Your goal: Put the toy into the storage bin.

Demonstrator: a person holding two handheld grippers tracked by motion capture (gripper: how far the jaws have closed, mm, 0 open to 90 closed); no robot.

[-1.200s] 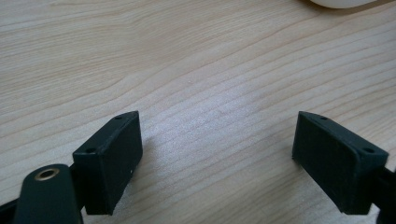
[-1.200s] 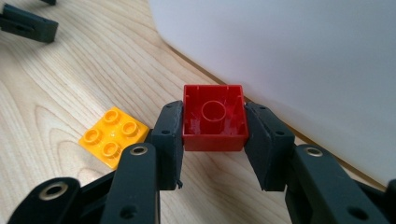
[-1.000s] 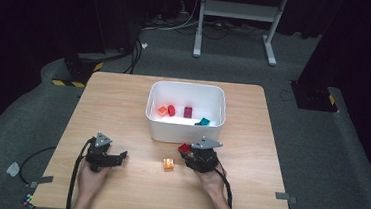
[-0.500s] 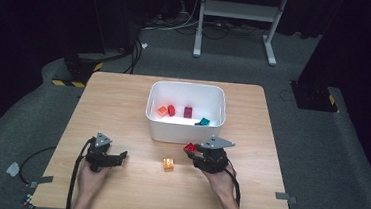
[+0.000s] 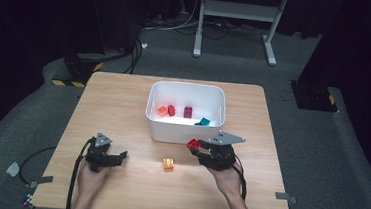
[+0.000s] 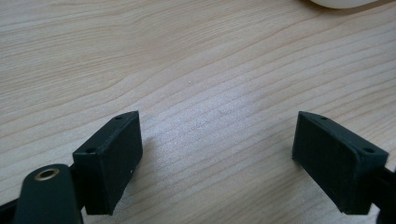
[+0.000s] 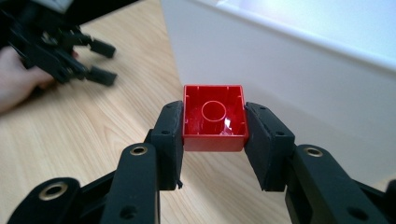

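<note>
Red brick, hollow side toward the camera, pinched between the right gripper pads just in front of the white bin; left gripper spread over bare table

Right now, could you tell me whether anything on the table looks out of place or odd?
Only one stray: an orange block lies alone on the table, outside the white bin that holds the other blocks. The right tool grips a red block squarely. Nothing looks spilled or damaged.
</note>
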